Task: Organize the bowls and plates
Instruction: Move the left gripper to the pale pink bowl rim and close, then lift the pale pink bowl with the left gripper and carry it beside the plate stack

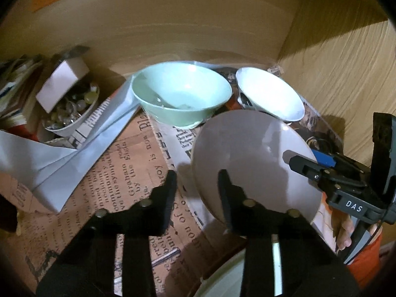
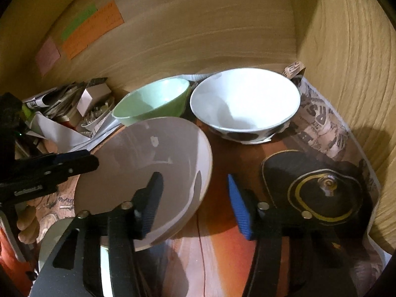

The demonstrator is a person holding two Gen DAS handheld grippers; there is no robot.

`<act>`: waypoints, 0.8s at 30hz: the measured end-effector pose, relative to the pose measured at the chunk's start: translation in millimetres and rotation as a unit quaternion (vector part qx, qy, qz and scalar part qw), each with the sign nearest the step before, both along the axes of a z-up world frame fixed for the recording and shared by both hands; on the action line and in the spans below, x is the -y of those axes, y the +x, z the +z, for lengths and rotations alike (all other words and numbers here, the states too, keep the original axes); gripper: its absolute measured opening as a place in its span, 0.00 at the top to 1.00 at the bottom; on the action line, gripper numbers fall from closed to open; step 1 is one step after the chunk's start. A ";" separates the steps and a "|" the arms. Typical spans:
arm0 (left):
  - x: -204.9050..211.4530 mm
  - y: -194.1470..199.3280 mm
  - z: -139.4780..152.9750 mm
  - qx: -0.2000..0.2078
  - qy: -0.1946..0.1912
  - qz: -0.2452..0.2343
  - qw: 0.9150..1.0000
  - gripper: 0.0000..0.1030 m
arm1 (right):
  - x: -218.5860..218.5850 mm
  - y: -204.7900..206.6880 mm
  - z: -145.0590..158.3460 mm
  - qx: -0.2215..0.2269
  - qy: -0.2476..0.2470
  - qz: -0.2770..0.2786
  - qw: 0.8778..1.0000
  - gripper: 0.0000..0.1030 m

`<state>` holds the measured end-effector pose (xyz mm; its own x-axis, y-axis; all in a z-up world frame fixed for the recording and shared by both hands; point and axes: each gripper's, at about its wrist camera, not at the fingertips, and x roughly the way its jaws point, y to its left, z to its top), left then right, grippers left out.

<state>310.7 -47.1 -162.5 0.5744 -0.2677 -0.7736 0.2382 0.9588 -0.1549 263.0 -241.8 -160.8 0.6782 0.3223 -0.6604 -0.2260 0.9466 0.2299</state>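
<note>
L gripper (image 1: 198, 185) jaws spread wide, straddling grey bowl's (image 1: 247, 153) rim; R gripper (image 2: 195, 198) likewise released. Green bowl (image 2: 151, 101) & white bowl (image 2: 247, 101) behind.

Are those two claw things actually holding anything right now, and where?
Nothing looks clamped. The left gripper and right gripper are both open, each straddling an opposite rim of the grey plate without pinching it.

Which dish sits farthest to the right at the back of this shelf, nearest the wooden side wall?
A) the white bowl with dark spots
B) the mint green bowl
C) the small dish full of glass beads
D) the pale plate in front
A: the white bowl with dark spots stands beside the side wall, with the mint green bowl to its left.
</note>
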 end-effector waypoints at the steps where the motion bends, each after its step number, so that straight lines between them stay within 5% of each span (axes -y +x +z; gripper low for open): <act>1: 0.1 1.2 -1.9 -0.003 -0.002 -0.002 1.000 0.78 | -0.4 0.9 -1.5 -0.002 0.002 0.001 1.000 0.57; 8: 2.1 4.0 -7.5 -0.005 -0.012 -0.015 1.000 0.86 | -6.6 3.6 -7.6 -0.009 -0.006 0.018 1.000 0.74; 24: 2.8 -14.8 11.9 0.027 -0.006 0.001 1.000 0.86 | -7.1 -3.4 14.0 0.014 0.002 0.010 1.000 0.74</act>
